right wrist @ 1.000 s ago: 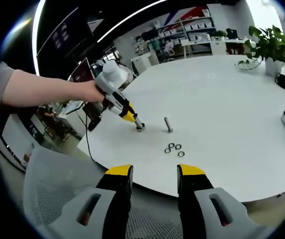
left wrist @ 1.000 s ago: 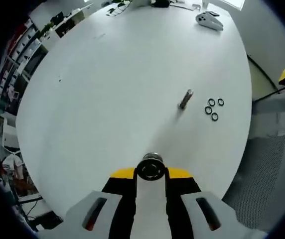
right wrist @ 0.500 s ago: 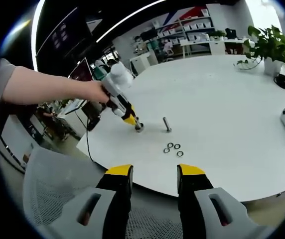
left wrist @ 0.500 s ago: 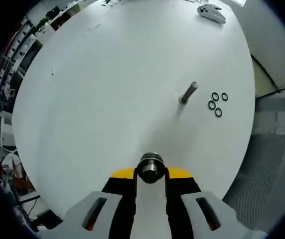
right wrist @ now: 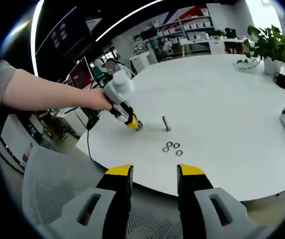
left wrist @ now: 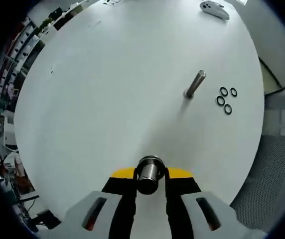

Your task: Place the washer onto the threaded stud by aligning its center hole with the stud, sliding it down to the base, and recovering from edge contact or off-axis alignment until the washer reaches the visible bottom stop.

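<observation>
Our left tongs (left wrist: 150,175) are closed on a short metal cylinder (left wrist: 149,172) above the white table (left wrist: 107,89). Ahead and to their right stands the threaded stud (left wrist: 195,83), washers (left wrist: 226,99) just beyond. Our right tongs (right wrist: 153,175) hang wide and empty off the table edge. We judge no washer is fetched yet; picking one up comes next.

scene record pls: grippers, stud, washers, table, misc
left gripper: shut on a metal cylinder, low over the table near its edge
right gripper: open, empty, off the table edge
stud: upright on the table, bare
washers: four dark rings, loose on the table beside the stud
table: white, round
misc: white controller at far edge; potted plant
</observation>
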`<state>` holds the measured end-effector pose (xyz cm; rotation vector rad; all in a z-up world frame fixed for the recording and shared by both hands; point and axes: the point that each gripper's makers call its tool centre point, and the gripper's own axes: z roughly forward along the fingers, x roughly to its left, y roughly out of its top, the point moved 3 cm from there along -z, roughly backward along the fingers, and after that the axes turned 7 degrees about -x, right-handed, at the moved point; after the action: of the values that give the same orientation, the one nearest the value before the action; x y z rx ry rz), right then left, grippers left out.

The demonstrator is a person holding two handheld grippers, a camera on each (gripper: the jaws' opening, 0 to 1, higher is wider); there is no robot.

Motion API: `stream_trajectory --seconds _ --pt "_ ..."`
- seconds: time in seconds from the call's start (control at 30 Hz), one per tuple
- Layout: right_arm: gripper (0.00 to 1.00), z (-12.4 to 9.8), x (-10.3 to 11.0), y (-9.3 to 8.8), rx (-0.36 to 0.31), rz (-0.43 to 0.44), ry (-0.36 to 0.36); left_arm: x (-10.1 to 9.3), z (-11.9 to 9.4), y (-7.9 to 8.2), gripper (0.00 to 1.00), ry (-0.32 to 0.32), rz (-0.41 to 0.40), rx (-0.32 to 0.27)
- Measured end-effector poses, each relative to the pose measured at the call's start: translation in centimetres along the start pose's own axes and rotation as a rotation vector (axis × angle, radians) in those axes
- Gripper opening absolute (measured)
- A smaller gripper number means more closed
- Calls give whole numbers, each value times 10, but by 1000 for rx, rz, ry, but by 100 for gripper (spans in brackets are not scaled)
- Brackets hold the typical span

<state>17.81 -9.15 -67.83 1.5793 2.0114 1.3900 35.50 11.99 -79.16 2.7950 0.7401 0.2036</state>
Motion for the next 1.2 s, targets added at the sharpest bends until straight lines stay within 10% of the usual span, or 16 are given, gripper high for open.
stream_trajectory --seconds 0.73,1.2 --pt "37 1 2 -3 22 -24 21 -1 -11 -7 28 49 -80 -94" --pt "37 2 3 -3 33 -42 31 -15 -61 -31 31 76 -382 -387"
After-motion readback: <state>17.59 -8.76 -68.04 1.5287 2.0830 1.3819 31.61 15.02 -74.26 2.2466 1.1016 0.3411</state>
